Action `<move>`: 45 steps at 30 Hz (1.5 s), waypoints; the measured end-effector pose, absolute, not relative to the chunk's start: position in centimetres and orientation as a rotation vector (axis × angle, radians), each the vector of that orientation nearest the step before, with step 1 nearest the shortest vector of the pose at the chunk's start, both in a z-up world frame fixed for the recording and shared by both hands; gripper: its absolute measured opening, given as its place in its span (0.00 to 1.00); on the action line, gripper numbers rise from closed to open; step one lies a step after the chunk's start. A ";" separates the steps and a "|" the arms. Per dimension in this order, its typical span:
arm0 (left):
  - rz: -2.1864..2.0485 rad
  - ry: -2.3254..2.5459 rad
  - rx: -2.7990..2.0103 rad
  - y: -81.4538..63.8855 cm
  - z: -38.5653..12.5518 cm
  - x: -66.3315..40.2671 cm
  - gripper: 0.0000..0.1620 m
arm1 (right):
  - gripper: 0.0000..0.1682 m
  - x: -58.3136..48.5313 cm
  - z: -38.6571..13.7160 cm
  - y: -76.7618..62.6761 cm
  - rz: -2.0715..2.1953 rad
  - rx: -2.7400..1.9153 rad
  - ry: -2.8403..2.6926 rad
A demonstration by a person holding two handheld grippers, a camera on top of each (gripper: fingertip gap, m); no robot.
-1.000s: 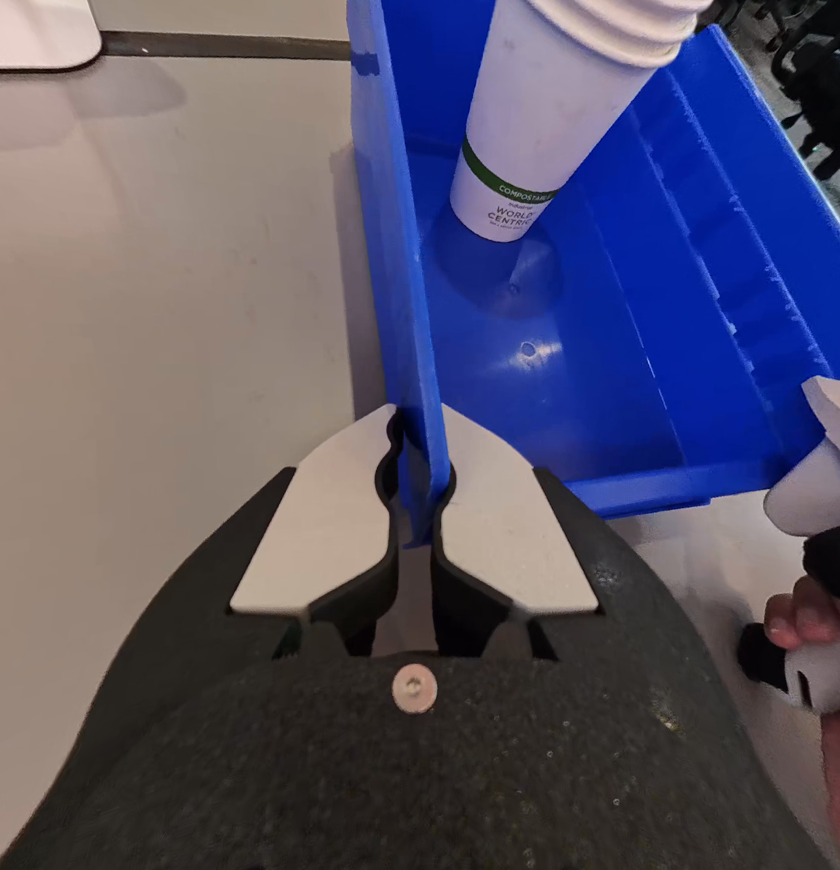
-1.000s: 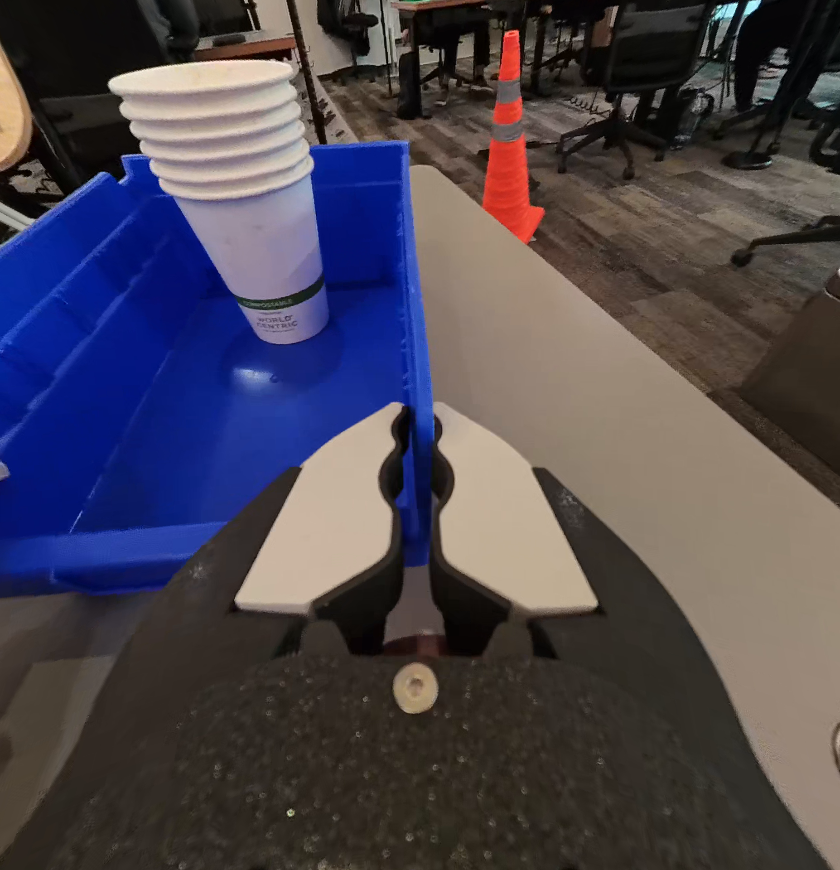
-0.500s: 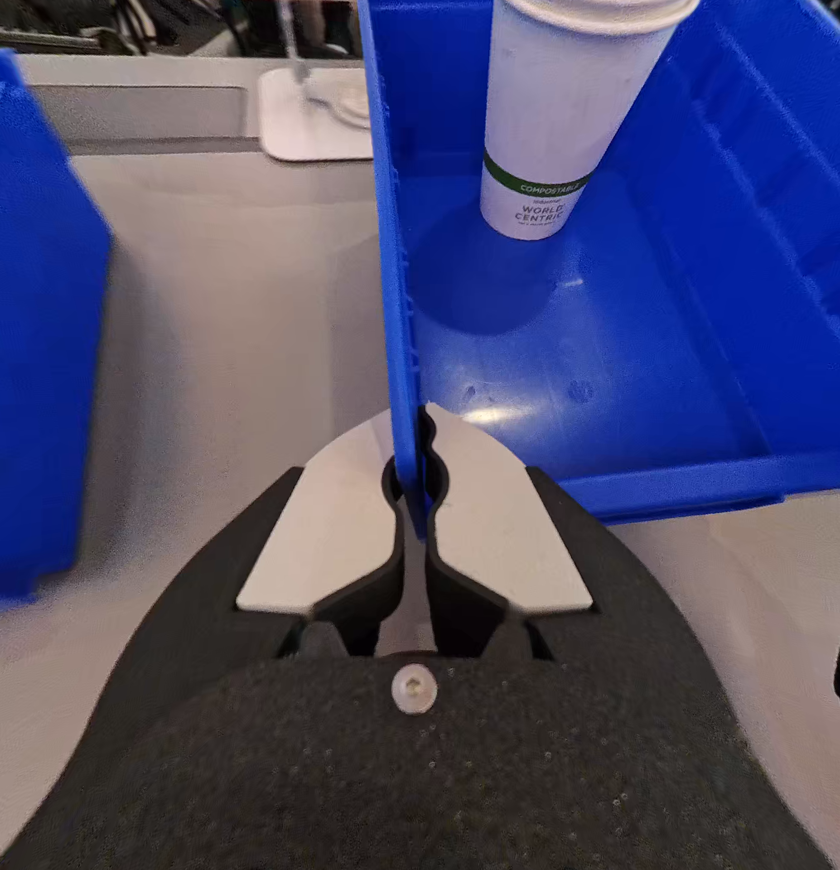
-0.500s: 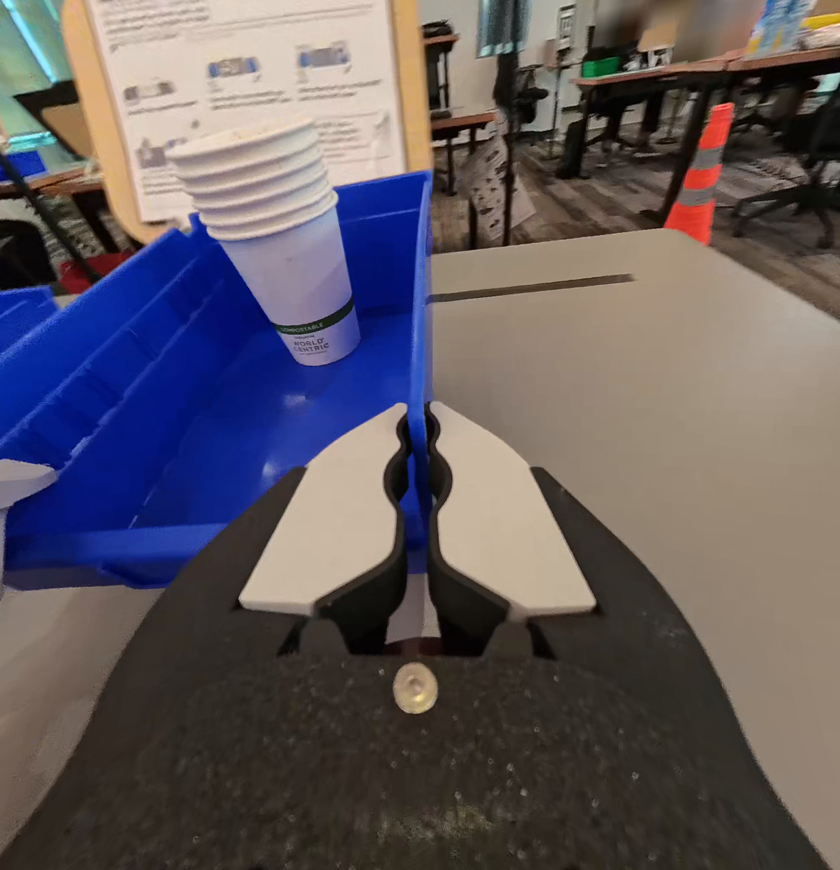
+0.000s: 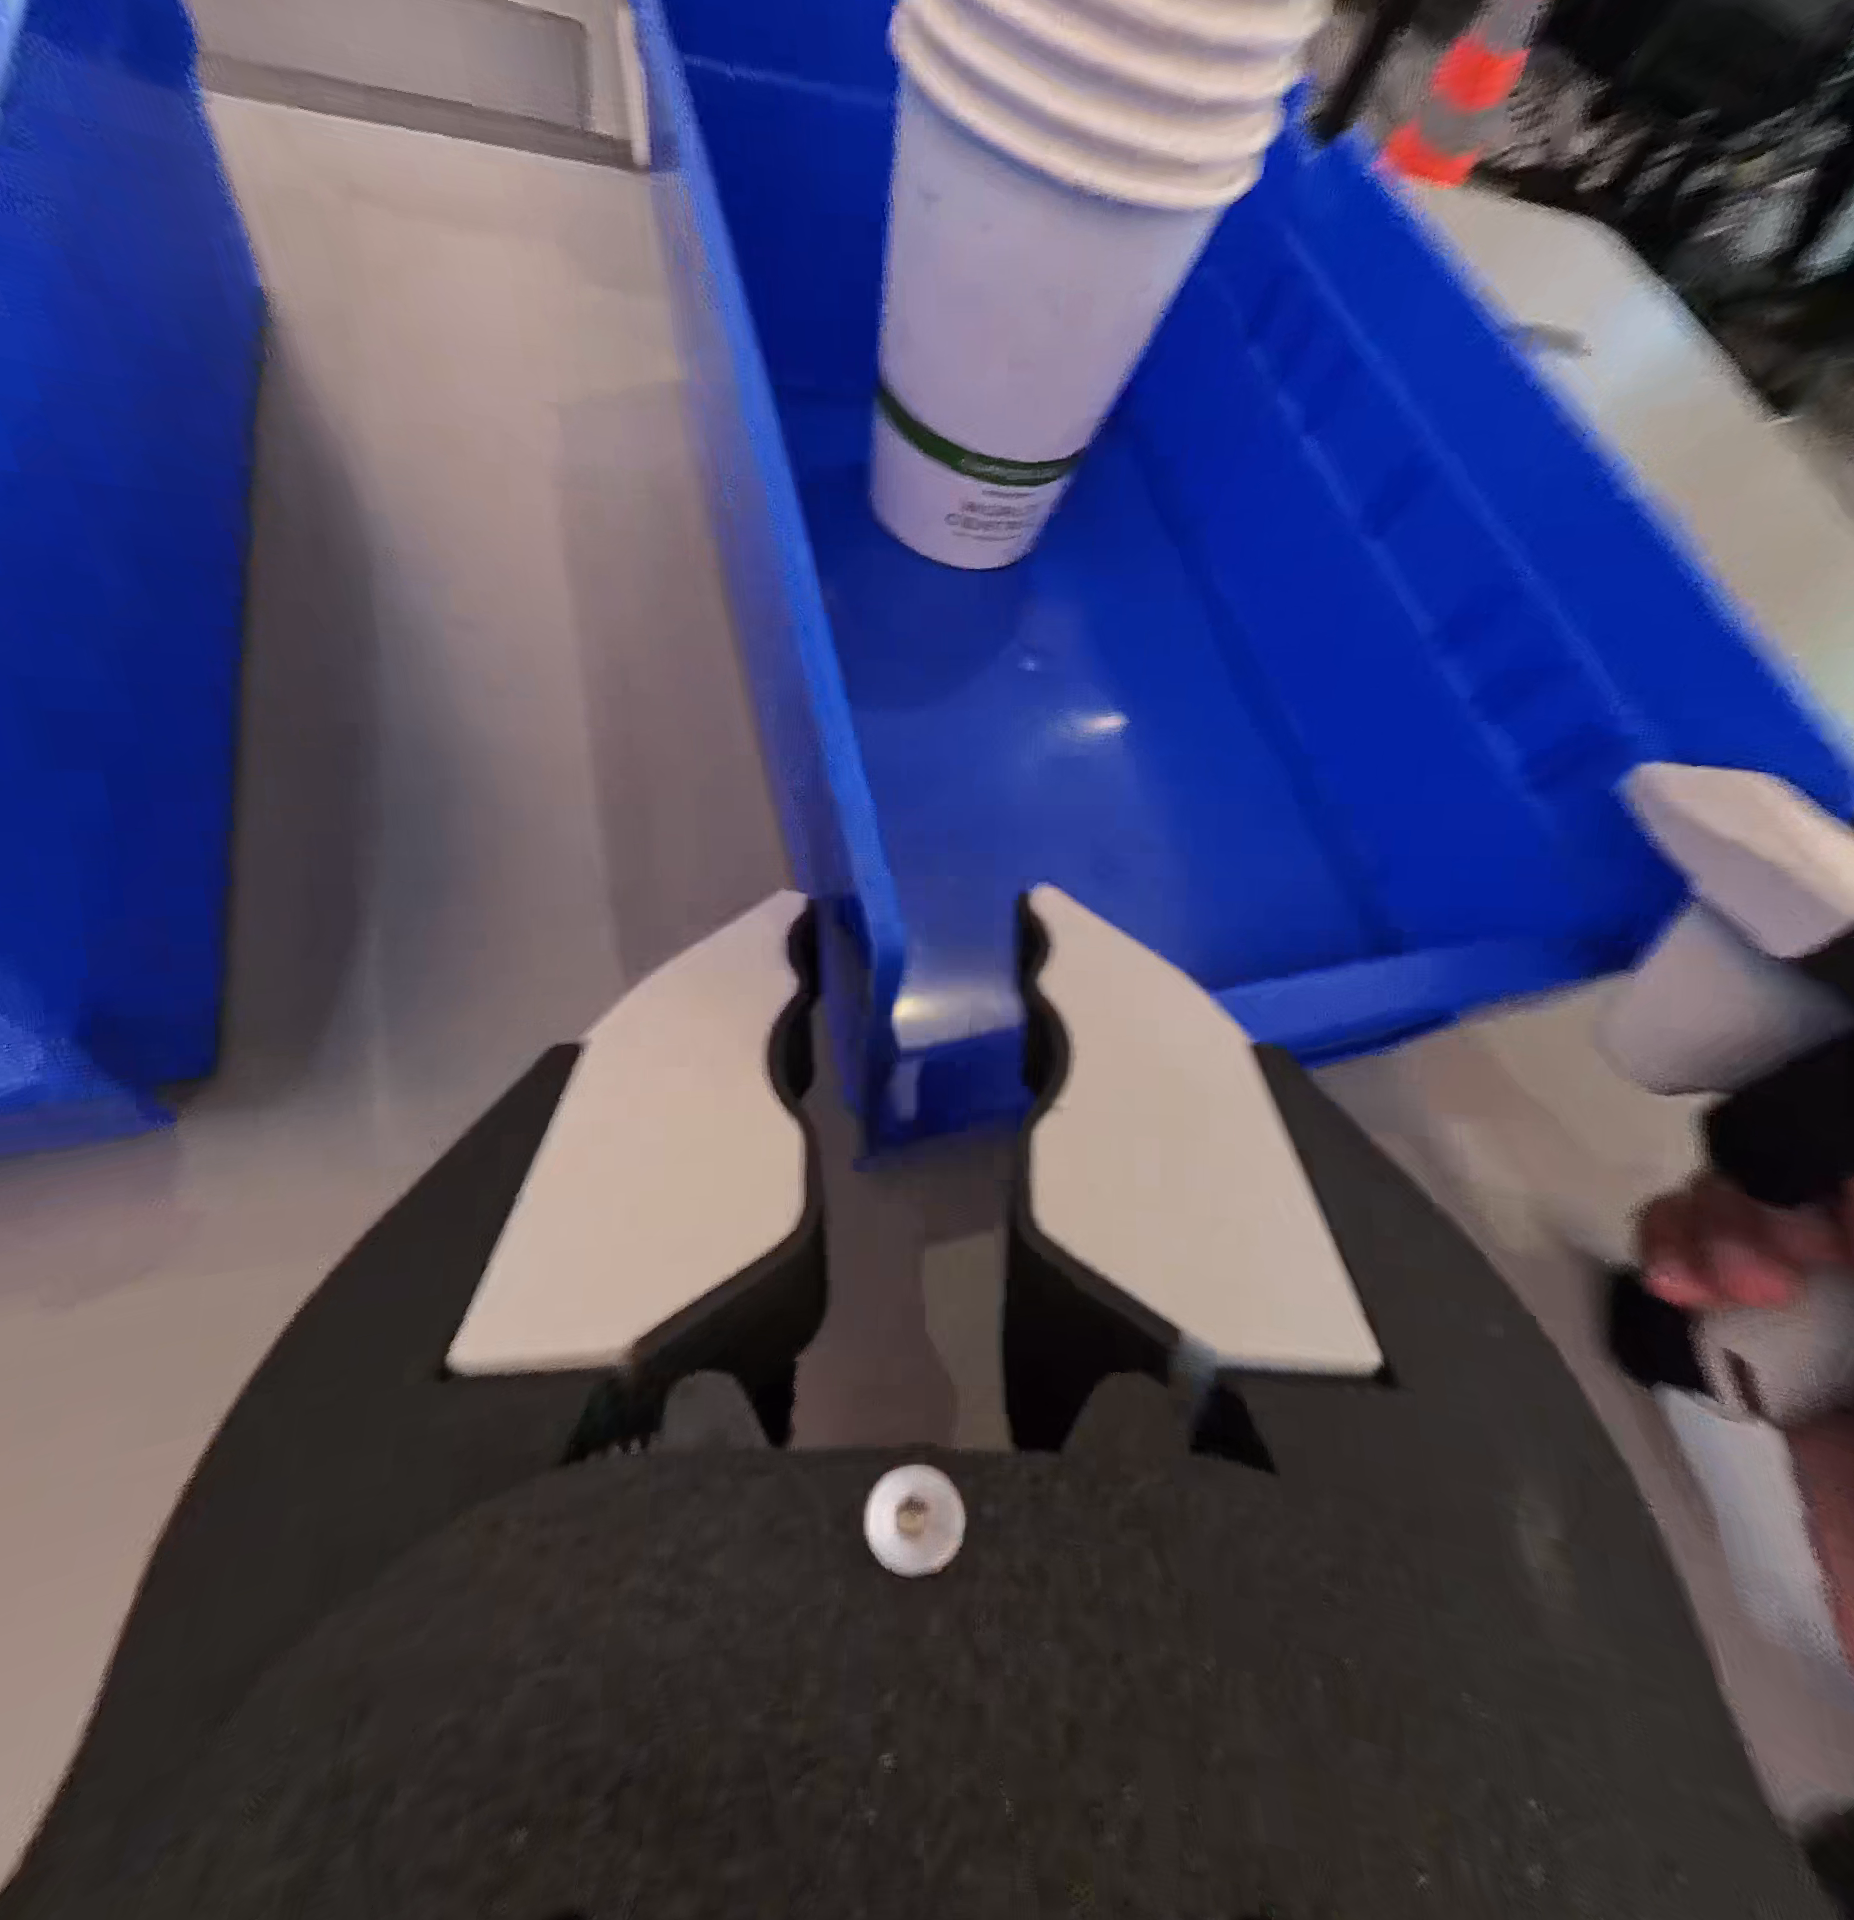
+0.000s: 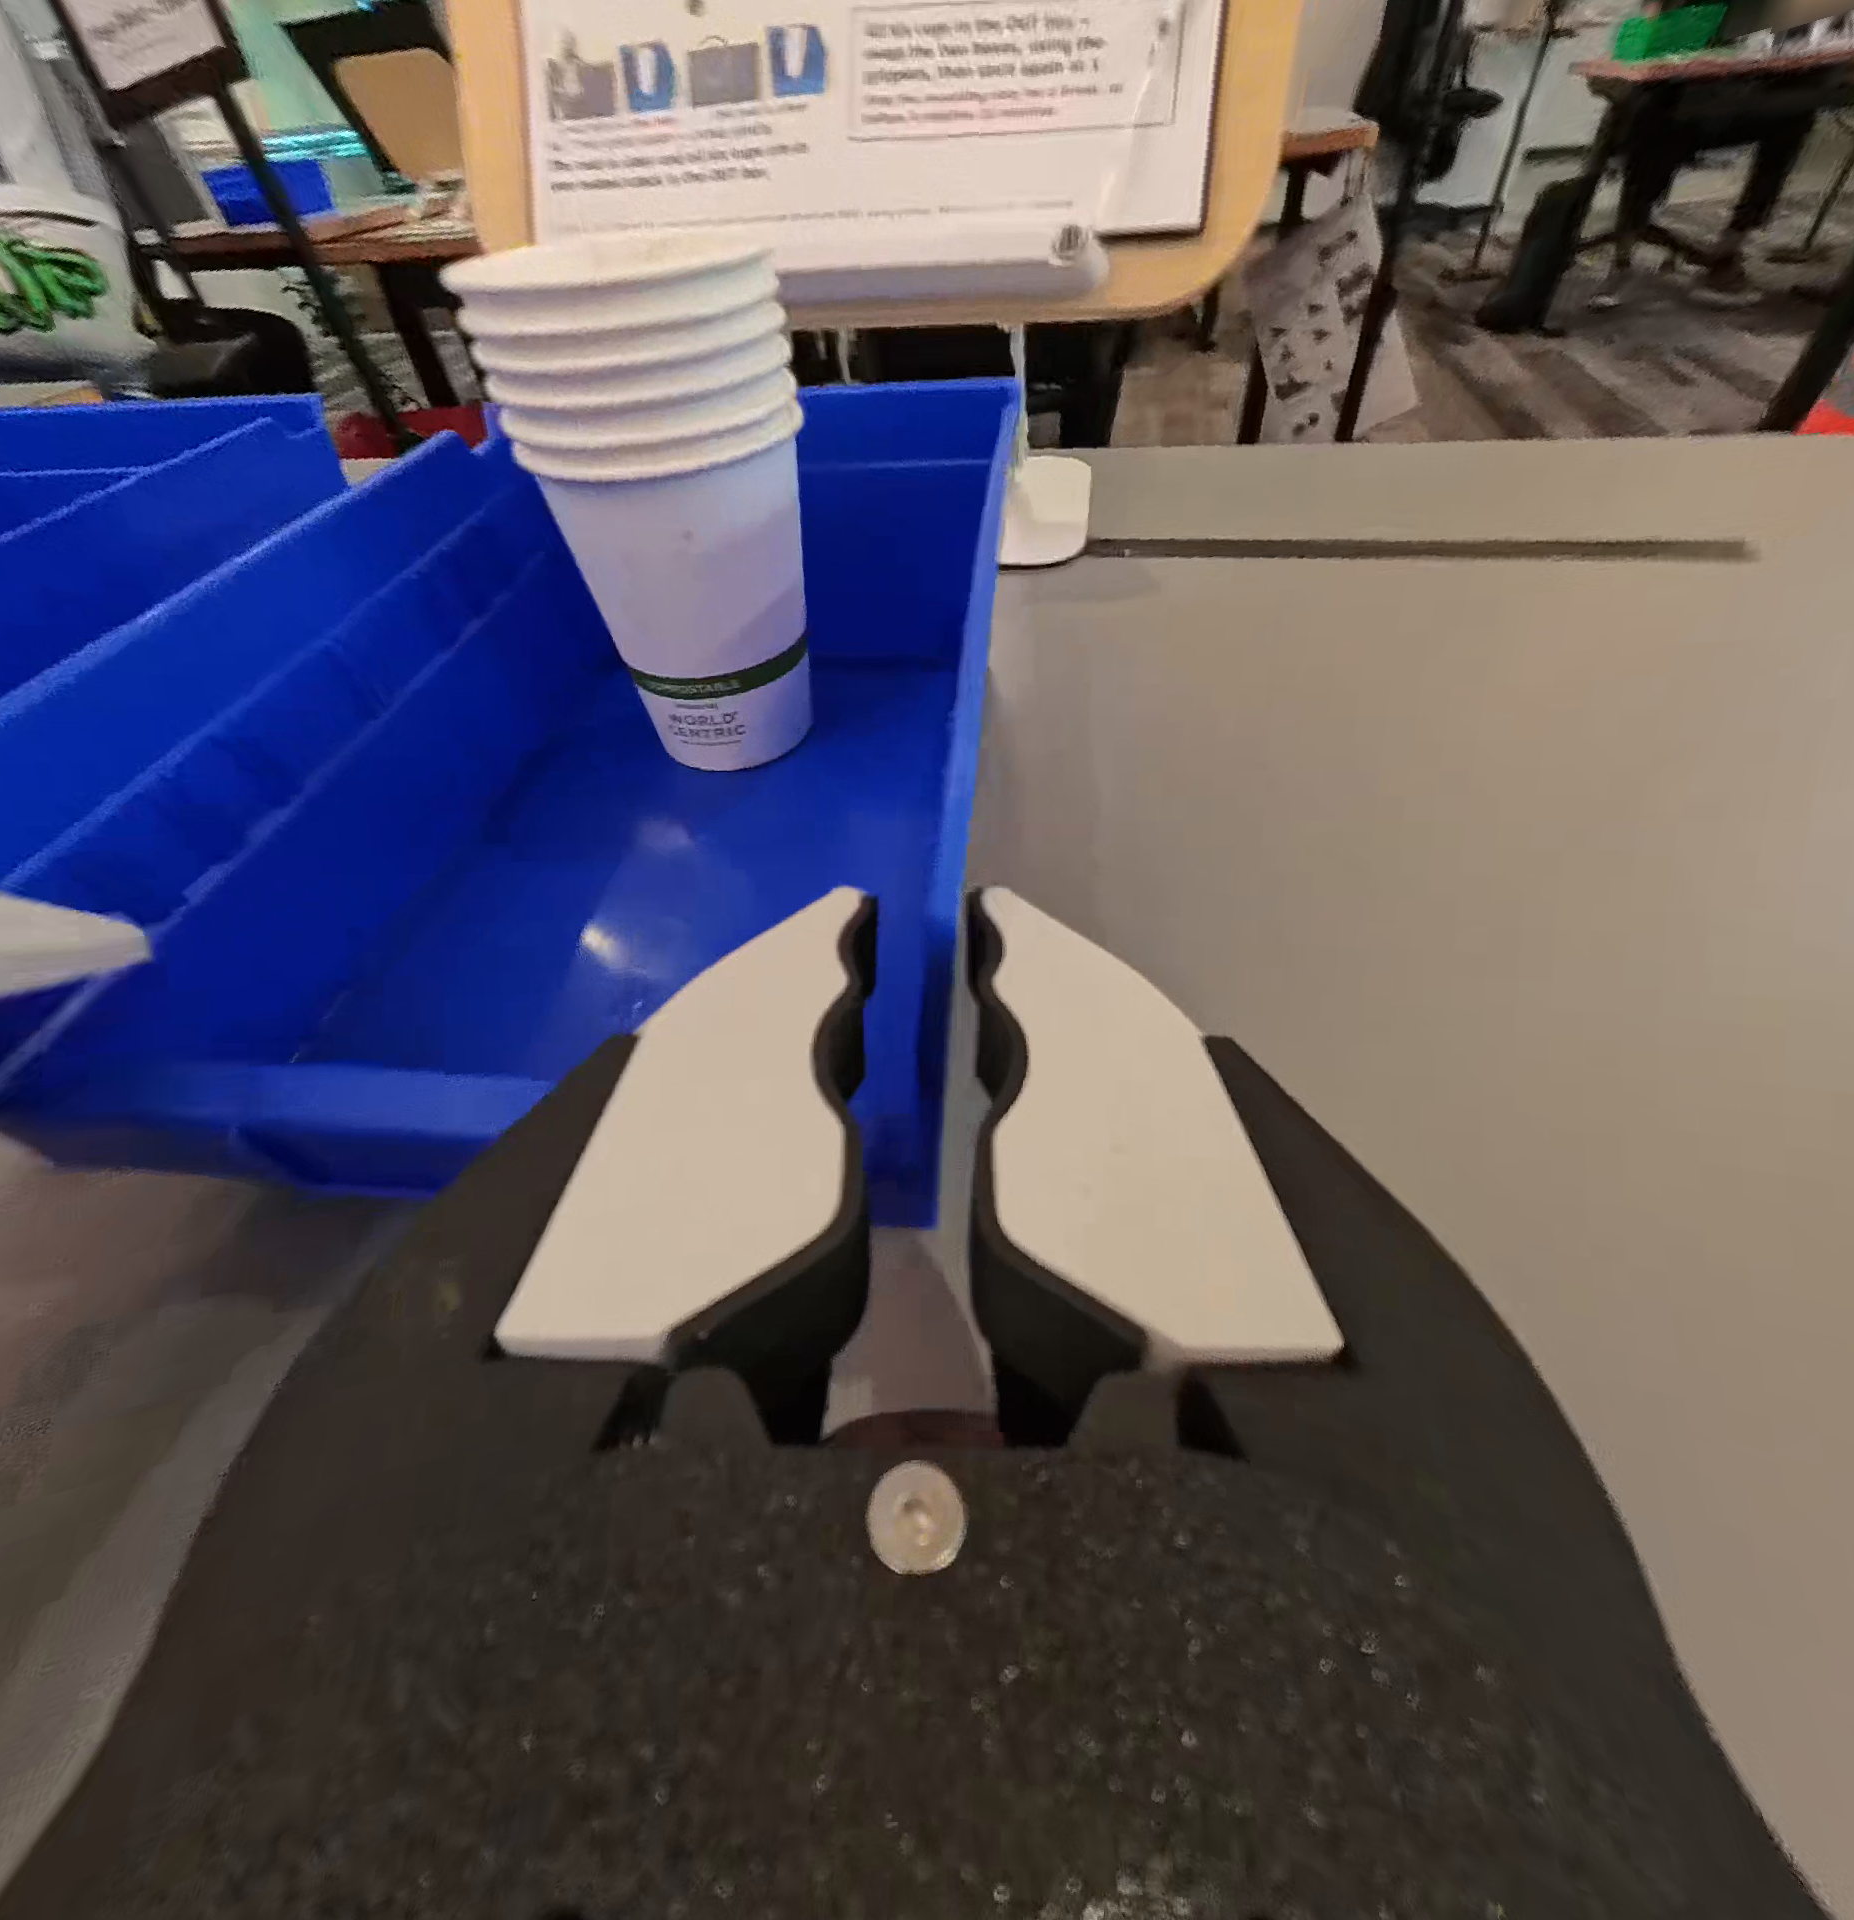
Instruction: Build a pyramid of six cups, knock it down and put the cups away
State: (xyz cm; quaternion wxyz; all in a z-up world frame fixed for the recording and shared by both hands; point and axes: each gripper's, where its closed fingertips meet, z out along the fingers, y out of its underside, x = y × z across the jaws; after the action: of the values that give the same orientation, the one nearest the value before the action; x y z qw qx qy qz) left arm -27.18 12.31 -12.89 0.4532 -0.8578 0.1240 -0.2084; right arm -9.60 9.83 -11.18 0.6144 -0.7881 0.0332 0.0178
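A blue bin (image 5: 1370, 644) sits on a grey table (image 6: 1422, 831). Inside it, near its far end, a nested stack of white paper cups (image 6: 674, 499) stands upright on the bin floor; each lowest cup bears a green band near its base. The stack rises above the bin's rim.

The left gripper (image 5: 912, 914) straddles the bin's left wall at the near left corner. Its jaws are spread, with one finger outside the wall and one inside, and a clear gap shows between the inner finger and the wall. The right gripper (image 6: 918, 899) straddles the bin's right wall at the near right corner. Its jaws are also parted, one finger on each side of the wall, not squeezing it.

In the left wrist view, the right gripper shows at the right edge, with a person's hand (image 5: 1733, 1278) on its handle. A second blue bin (image 5: 92, 571) stands on the table to the left, apart from the first. Both views are somewhat blurred.

Beyond the far table edge stands a board with a printed sheet (image 6: 861, 104), on a white base (image 6: 1048, 509) that rests on the table just beside the bin's far right corner.
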 end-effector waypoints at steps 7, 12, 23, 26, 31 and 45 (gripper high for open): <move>-0.851 0.290 -1.893 6.6 -5.1 -36.0 0.44 | 0.25 -13.0 -3.6 4.0 0.329 -1.463 -0.176; -0.248 0.146 -2.050 14.3 -8.2 -54.4 0.43 | 0.28 -21.5 -5.0 2.6 0.427 -1.512 -0.372; -0.371 0.004 -2.242 21.0 -14.4 -57.7 0.04 | 0.28 -35.7 -10.6 7.4 0.335 -1.851 -0.430; -0.246 -0.066 -2.259 17.7 -14.4 -58.7 0.02 | 0.25 -37.5 -11.1 8.7 0.339 -1.892 -0.390; -0.190 -0.087 -2.230 11.2 -14.4 -58.6 0.03 | 0.23 -40.8 -11.7 9.3 0.422 -1.915 -0.378; 0.041 -0.044 -1.810 4.9 -3.7 -56.9 0.02 | 0.03 -37.7 -4.6 8.7 0.255 -1.751 -0.261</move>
State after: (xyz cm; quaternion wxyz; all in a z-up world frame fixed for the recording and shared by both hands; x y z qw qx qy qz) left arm -56.92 4.87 -3.75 0.6174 -0.7863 -0.0190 0.0179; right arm -37.73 8.75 -4.56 0.6258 -0.7635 -0.1139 0.1114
